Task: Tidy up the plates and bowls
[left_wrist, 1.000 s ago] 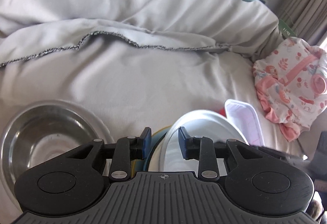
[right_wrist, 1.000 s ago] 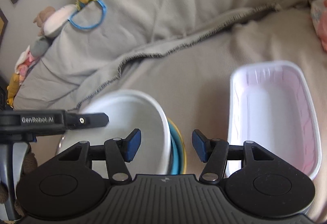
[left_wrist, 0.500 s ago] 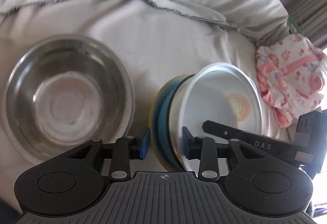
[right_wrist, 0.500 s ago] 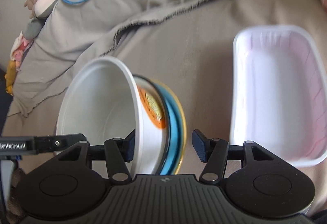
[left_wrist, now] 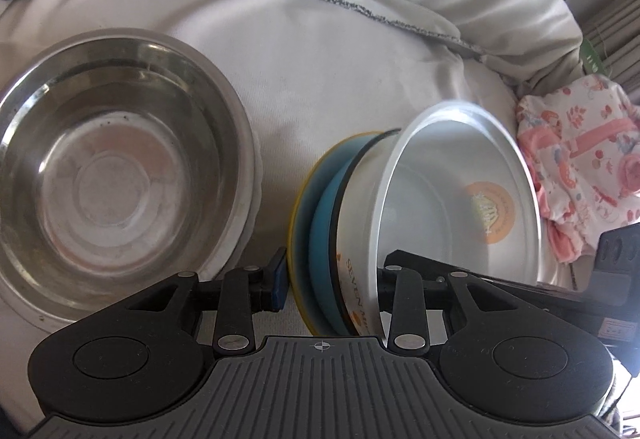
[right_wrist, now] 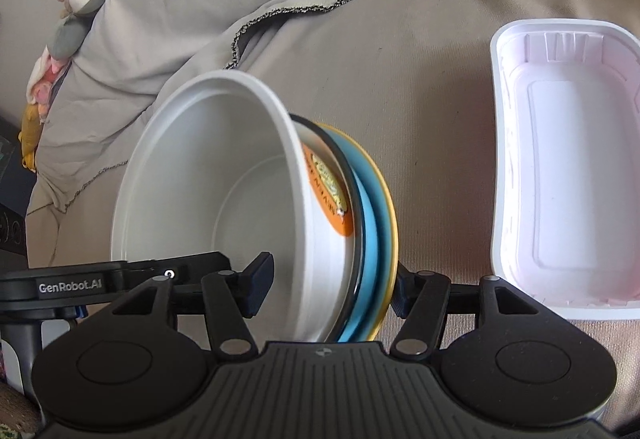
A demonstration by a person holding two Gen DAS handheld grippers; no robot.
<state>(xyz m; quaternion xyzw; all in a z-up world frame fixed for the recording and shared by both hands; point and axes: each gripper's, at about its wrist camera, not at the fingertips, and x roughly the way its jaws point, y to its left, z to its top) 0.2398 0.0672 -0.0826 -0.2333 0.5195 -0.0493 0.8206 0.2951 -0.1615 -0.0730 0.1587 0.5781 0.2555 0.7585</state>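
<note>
A grey cover (left_wrist: 340, 59) with a frayed hem carries everything. A wide steel bowl (left_wrist: 112, 175) sits upright on its left part, and a white plastic tray (right_wrist: 568, 167) lies on its right part. Between them, apart from both, a stack stands tilted on its edge: a white bowl (right_wrist: 208, 175) nested in a blue plate (right_wrist: 370, 207) and a yellow plate (right_wrist: 391, 223).

The left gripper (left_wrist: 332, 275) straddles the stack's near rim and its jaws are closing. One pad is just beside the yellow plate, the other is hidden inside the bowl, so I cannot tell if it grips.

The right gripper (right_wrist: 331, 285) straddles the same rim with jaws opening. Its outer pad is at the yellow plate, while its inner pad stands free of the bowl wall.
</note>
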